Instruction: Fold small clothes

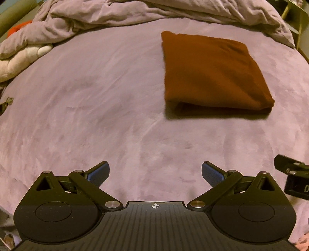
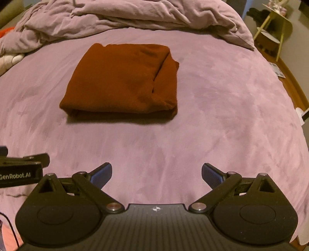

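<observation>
Presently, garment: brown cloth point(image 2: 123, 81) lies folded into a compact rectangle on the purple bedsheet point(image 2: 222, 115), well apart from both tools.
Left gripper point(image 1: 155, 173): spread wide, nothing between the pads.
Right gripper point(image 2: 156, 173): spread wide, empty.
Fold quality: edges roughly square; one flap on the right side sits slightly raised.
Step judged: release and withdrawal after the last fold.
Advice: lift straight clear, avoid snagging the near edge; press the loose flap flat if tidiness is required.
Surroundings: rumpled duvet point(image 2: 135, 17) behind the cloth, not touching it.
</observation>
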A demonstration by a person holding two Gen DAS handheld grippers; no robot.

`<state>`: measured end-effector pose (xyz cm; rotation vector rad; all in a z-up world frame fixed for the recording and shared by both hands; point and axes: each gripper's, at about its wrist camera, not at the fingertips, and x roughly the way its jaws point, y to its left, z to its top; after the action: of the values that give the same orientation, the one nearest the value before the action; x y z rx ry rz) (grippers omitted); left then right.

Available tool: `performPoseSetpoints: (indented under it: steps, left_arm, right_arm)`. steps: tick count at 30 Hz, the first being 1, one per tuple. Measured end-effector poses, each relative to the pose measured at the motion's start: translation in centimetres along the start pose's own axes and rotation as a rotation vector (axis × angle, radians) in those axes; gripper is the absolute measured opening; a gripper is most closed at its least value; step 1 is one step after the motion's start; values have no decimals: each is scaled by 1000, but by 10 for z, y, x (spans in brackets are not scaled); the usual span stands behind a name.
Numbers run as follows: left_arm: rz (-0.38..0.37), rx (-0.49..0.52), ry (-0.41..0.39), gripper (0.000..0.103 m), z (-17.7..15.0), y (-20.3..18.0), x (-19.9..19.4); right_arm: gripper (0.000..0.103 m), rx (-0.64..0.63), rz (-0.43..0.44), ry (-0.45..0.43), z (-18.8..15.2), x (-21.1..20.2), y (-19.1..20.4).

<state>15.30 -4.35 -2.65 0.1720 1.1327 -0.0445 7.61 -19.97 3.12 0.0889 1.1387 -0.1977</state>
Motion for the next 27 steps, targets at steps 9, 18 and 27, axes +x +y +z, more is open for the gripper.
performPoseSetpoints:
  steps: [9,18,27]
  left_arm:
    - [4,18,14,103,-2,-5,5]
    - [-4,12,15,103,-3,-5,6]
    - [-10,16,17,103,-4,-7,5]
  right_arm:
    - [99,-25,1,5,3,5,6]
    - [99,-16,-2,7,3,5,6]
    - [99,-20,-14,9,3,4,6]
